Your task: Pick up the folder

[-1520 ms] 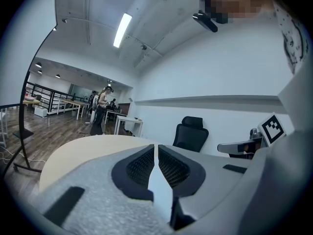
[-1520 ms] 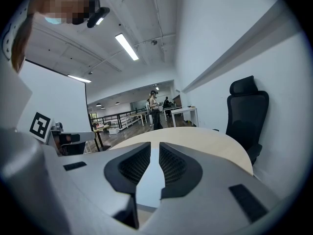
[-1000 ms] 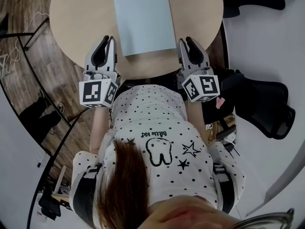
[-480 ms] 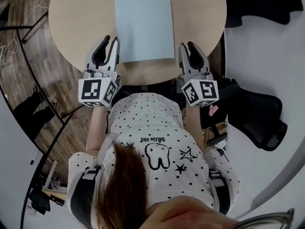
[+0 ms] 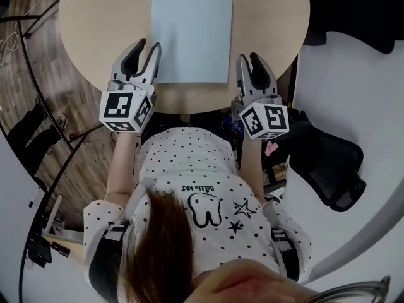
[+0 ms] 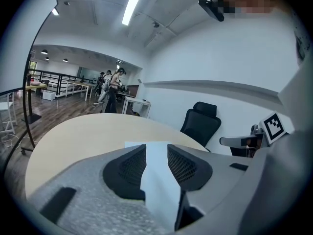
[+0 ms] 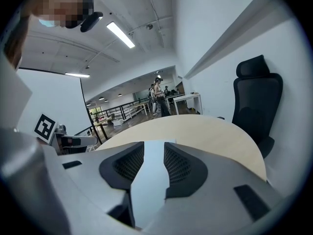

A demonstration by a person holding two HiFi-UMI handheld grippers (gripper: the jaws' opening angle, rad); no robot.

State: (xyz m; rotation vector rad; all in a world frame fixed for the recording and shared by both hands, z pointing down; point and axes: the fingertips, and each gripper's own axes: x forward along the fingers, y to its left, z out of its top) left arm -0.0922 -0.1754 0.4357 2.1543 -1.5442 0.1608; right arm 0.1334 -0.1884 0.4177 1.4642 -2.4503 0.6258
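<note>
Blue folder (image 5: pixel 192 33) plain; shirt (image 5: pixel 189 163) lettering illegible.

Pale blue folder (image 5: pixel 192 33), possibly grey-tinted, beige table (image 5: pixel 95 24)

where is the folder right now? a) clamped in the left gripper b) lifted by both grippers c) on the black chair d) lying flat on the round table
D: the folder lies flat on the table. The left gripper and right gripper sit at its near corners; their jaws have just been opening, with nothing clamped between them.
</note>
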